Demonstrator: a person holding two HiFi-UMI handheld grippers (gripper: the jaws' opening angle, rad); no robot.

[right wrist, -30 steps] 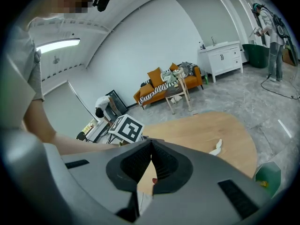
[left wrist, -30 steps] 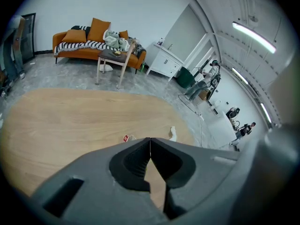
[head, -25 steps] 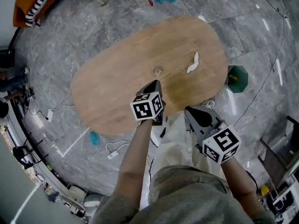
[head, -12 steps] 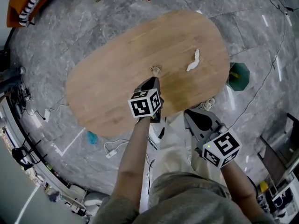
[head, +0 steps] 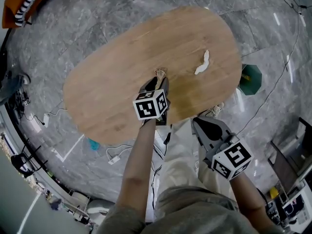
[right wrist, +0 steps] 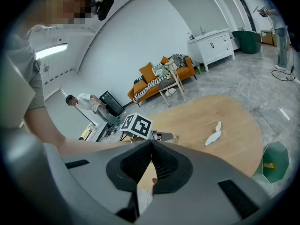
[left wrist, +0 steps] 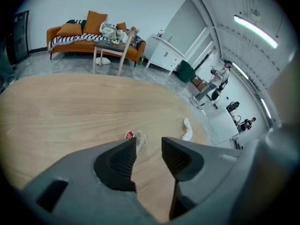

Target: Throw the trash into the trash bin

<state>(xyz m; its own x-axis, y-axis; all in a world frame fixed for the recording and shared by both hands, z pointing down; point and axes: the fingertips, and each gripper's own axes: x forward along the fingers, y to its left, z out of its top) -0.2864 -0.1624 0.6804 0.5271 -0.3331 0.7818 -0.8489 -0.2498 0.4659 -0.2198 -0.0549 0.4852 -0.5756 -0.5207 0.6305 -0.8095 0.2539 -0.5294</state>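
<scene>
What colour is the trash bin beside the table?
The trash bin is green, clearest in the head view.

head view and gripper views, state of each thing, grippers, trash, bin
left gripper: open, jaws have just been opening, nothing between them
right gripper: shut, empty
small wrapper: crumpled, on the table just ahead of the left gripper
white tissue: crumpled, on the table, untouched
trash bin: upright beside the table, top open

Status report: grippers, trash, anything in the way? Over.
Left gripper just opening, empty, aimed at wrapper. Right gripper shut, empty. Tissue on table; bin beside it. Nothing in the way.
</scene>
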